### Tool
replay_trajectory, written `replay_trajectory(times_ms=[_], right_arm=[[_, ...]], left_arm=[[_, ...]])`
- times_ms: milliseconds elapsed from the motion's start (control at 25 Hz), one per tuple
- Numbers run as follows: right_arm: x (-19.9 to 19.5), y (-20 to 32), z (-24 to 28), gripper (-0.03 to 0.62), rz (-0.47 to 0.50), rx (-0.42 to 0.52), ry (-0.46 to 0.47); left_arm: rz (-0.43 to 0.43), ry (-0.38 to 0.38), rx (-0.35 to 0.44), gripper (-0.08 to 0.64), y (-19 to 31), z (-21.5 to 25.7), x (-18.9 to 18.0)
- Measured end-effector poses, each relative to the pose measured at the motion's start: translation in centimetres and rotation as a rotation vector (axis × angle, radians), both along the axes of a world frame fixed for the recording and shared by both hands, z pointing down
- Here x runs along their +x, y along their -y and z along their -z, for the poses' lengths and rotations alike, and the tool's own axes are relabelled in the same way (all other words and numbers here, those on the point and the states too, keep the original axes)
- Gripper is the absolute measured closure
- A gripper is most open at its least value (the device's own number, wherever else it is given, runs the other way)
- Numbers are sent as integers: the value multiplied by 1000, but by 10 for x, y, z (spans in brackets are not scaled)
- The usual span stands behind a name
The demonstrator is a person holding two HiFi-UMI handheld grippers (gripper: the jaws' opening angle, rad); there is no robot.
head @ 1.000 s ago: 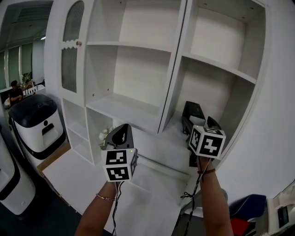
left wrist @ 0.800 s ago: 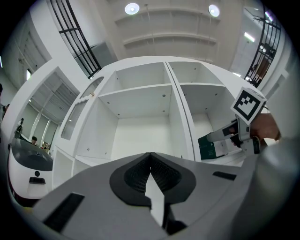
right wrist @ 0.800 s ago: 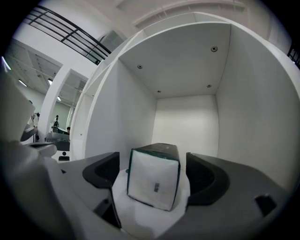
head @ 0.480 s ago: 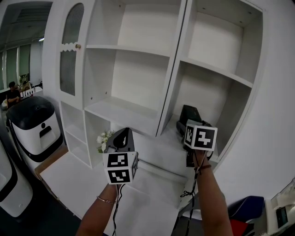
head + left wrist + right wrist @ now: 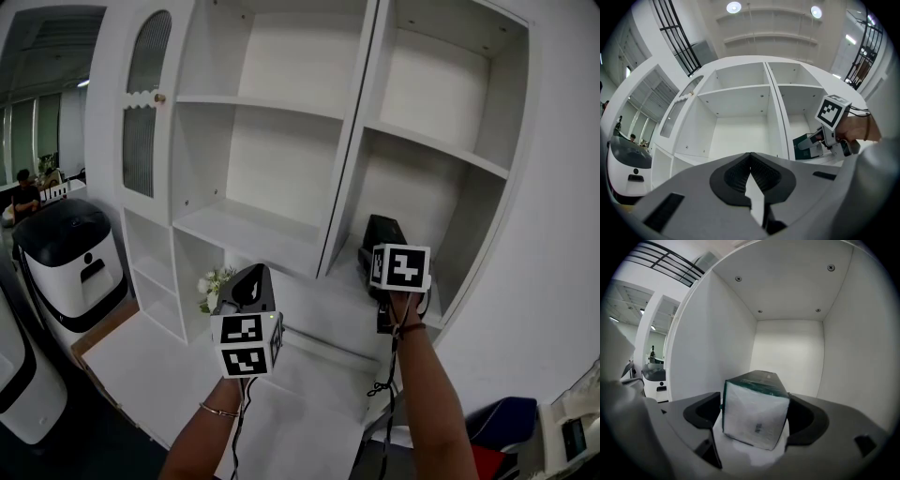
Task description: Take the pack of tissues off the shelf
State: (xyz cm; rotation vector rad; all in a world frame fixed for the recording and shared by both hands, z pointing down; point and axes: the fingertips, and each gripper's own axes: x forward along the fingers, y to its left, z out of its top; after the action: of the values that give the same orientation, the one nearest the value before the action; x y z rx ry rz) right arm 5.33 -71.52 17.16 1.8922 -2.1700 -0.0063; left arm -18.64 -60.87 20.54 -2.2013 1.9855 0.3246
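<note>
The pack of tissues, dark green on top with a white end face, stands on the floor of the lower right shelf compartment. In the head view the pack shows just beyond my right gripper. In the right gripper view the right gripper has a jaw on either side of the pack. Those jaws are closing, with the pads close to its sides. The pack also appears in the left gripper view. My left gripper hangs in front of the shelf unit, shut on nothing.
The white shelf unit has bare compartments and a divider left of the pack. A white and black machine stands at the left, a small bunch of flowers on a low shelf. A person sits far left.
My right gripper has moved forward and up into the compartment, around the pack of tissues. The left gripper has stayed almost where it was.
</note>
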Motion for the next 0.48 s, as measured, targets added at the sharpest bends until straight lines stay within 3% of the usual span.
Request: replay_trajectory(times_ms=[480], right_arm=[[1,-3,1,215,-13,16,-31]], left_arm=[[-11,14,-5,545,-13,1,13]])
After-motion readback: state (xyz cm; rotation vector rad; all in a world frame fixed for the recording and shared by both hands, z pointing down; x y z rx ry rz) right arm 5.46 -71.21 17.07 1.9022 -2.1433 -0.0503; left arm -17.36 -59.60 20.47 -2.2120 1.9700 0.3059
